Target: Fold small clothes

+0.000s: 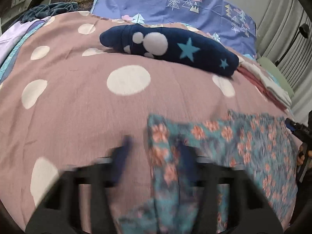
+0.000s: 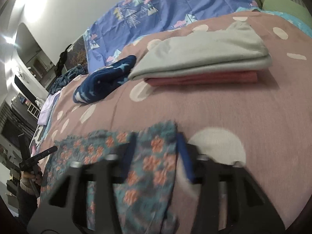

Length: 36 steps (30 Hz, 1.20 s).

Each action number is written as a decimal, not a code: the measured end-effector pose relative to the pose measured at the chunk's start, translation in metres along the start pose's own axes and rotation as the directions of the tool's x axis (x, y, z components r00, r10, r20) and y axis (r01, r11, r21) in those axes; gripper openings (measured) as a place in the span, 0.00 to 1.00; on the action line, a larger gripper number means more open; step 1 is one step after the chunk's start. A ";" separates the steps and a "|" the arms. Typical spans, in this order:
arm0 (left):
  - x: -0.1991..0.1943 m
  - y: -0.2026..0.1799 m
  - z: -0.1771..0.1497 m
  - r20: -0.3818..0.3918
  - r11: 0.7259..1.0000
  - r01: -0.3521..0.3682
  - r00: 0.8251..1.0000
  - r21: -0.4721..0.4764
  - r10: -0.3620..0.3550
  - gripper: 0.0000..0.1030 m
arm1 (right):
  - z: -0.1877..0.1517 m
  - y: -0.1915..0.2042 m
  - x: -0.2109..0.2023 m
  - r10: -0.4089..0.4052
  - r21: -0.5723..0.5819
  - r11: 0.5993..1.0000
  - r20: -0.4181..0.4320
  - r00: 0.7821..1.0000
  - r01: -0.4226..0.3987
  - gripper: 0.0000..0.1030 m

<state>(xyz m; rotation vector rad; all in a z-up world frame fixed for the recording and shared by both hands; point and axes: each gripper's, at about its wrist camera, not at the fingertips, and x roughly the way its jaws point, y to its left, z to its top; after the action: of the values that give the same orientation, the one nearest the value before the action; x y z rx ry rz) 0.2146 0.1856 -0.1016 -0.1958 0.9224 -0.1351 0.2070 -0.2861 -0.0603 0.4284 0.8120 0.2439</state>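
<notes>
On the left, your left tool (image 1: 154,142) stands released, its jaws straddling the left edge of the teal floral garment (image 1: 243,136), which lies spread on the bed's pink polka-dot blanket (image 1: 78,117). Seat that edge well between the pads before you clench. On the right, your right tool (image 2: 156,136) is likewise released with the garment's right edge between its jaws, so pinch at a matching spot and lift both corners together to keep the fold square.

Small floral garment on the bed

Teal cloth (image 1: 224,136) with orange-pink flowers, partly spread and rumpled at its near edge, lies on the pink polka-dot bedspread (image 1: 78,101); details blurred.
</notes>
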 end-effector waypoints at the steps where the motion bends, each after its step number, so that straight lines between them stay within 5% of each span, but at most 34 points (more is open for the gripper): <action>1: 0.001 -0.001 0.002 -0.003 1.000 0.026 1.000 -0.003 -0.026 0.03 | 0.002 -0.001 0.005 0.018 0.005 1.000 -0.024 1.000 -0.018 0.05; 8: -0.045 -0.011 0.005 0.192 0.997 -0.048 0.981 0.058 0.036 0.03 | 0.013 0.002 -0.032 0.122 0.003 0.992 0.134 0.983 -0.123 0.05; 10: -0.032 -0.003 0.005 0.154 0.997 -0.064 0.987 0.047 0.056 0.06 | 0.013 -0.003 -0.014 0.058 -0.001 0.998 0.091 0.994 -0.058 0.13; 13: -0.002 0.004 -0.007 0.060 0.992 -0.122 0.991 0.030 0.120 0.26 | 0.002 -0.016 0.012 -0.015 0.045 0.999 0.026 1.000 0.014 0.17; 14: -0.004 0.004 -0.010 0.086 0.992 -0.119 0.989 0.026 0.117 0.28 | 0.002 -0.018 0.008 0.002 0.057 0.998 0.036 0.999 -0.004 0.17; 17: -0.019 0.005 -0.012 0.115 0.994 -0.113 0.987 -0.006 0.113 0.47 | 0.003 -0.018 -0.005 0.003 0.074 0.997 0.057 0.998 -0.008 0.40; 20: -0.039 -0.006 -0.018 0.137 0.989 -0.148 0.980 0.019 0.144 0.47 | -0.013 -0.015 -0.024 -0.045 0.051 0.998 0.077 0.996 0.041 0.43; 24: -0.075 -0.046 -0.042 0.186 0.991 -0.106 0.978 0.081 0.090 0.48 | -0.041 -0.024 -0.046 -0.037 0.073 0.997 0.078 0.996 0.031 0.42; 27: -0.086 -0.095 -0.071 0.155 0.988 0.000 0.988 0.157 -0.025 0.49 | -0.062 -0.037 -0.065 0.005 0.117 0.993 0.093 0.996 -0.016 0.35; 32: -0.083 -0.191 -0.124 0.025 0.924 0.196 0.976 0.330 -0.216 0.59 | -0.075 -0.055 -0.076 0.076 0.168 0.981 0.113 0.991 -0.094 0.31; 36: -0.072 -0.280 -0.178 -0.101 0.810 0.275 0.960 0.518 -0.261 0.59 | -0.076 -0.059 -0.081 0.122 0.167 0.976 0.119 0.985 -0.141 0.31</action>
<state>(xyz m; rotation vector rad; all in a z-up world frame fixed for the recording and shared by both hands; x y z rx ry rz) 0.0201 -0.0924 -0.0877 0.1939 0.8455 -0.6515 0.0996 -0.3472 -0.0814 0.6567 0.7015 0.2713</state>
